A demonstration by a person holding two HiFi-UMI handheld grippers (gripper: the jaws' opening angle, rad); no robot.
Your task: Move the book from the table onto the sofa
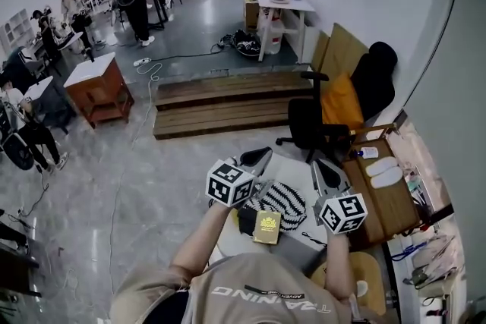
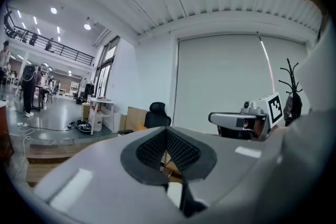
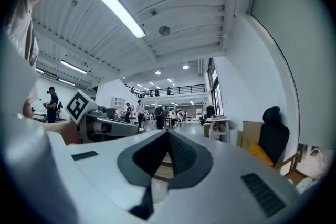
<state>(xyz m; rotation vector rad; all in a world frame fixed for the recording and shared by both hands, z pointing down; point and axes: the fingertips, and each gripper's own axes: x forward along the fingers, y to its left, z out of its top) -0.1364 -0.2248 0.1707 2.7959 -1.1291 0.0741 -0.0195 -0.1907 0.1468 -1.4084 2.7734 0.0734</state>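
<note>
Left hand-held gripper (image 1: pixel 262 156), right hand-held gripper (image 1: pixel 320 167), both closed, book (image 1: pixel 266 227) beneath, between them

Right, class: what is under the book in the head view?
The book lies on a pale table, next to a black-and-white striped item. Whether anything sits between cover and tabletop cannot be seen; the book itself covers that.

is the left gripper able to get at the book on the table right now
Probably yes: the book lies uncovered on the table, nothing on top. The left gripper is held up off the table, jaws shut, so it must lower and open.
</note>
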